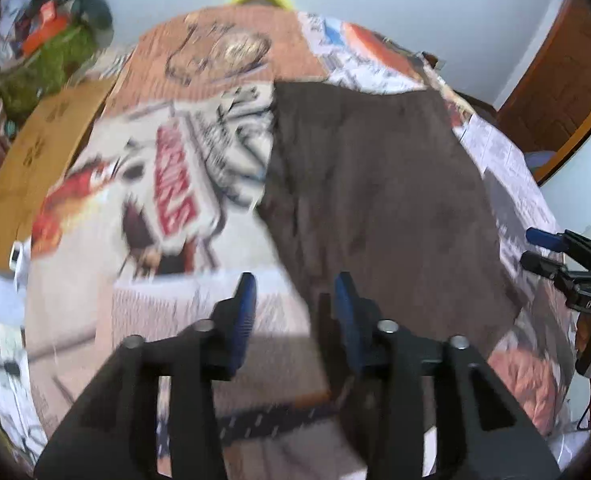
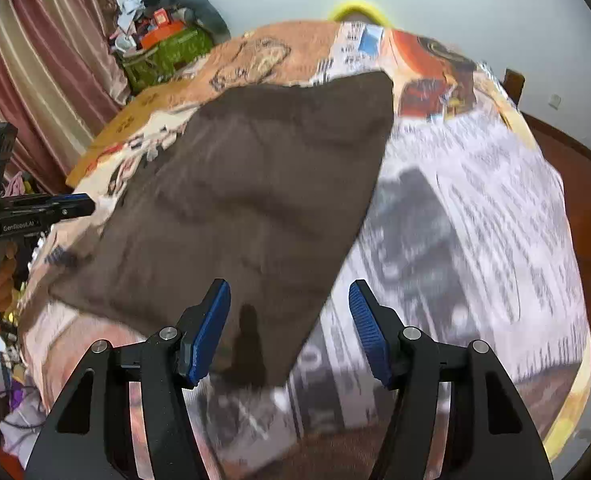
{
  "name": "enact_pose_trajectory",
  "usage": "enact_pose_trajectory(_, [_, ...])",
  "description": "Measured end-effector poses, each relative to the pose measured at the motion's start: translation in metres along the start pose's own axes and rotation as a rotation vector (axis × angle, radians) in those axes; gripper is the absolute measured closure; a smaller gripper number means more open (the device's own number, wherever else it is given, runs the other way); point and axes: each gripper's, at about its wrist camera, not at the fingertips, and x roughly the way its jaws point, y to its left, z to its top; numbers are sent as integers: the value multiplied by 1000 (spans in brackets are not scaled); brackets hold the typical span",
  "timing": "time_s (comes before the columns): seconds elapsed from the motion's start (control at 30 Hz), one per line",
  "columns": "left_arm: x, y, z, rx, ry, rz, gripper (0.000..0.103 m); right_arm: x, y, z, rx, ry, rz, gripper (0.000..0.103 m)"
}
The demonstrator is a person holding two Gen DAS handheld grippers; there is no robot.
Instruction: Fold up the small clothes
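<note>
A dark brown garment (image 1: 379,196) lies spread flat on a table covered with printed newspaper (image 1: 167,200). It also shows in the right wrist view (image 2: 255,200). My left gripper (image 1: 295,300) is open and empty, hovering above the garment's near left corner. My right gripper (image 2: 289,316) is open and empty, hovering above the garment's near right corner. The right gripper also shows at the right edge of the left wrist view (image 1: 535,248). The left gripper shows at the left edge of the right wrist view (image 2: 83,204).
A brown cardboard sheet (image 1: 39,160) lies at the table's left side. A green bag with cluttered items (image 2: 167,52) stands at the back left by a striped curtain (image 2: 35,60). A yellow object (image 2: 359,10) sits beyond the far edge. A wooden door (image 1: 559,80) stands to the right.
</note>
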Motion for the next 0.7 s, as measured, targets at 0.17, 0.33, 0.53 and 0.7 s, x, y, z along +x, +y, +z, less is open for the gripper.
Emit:
enact_pose_trajectory(0.17, [29,-15,28,23,12,-54,60,24,4,20,13,-3,58,45])
enact_pose_trajectory(0.33, [63,-17,35,18,49,-29,60,52,14,29,32,29,125,45])
enact_pose_trajectory(0.53, [69,14,37,-78,48,-51,63,60,6,18,18,59,96,45])
enact_pose_trajectory(0.7, [46,27,33,-87,3,28,63,40,-12,11,69,58,66,45])
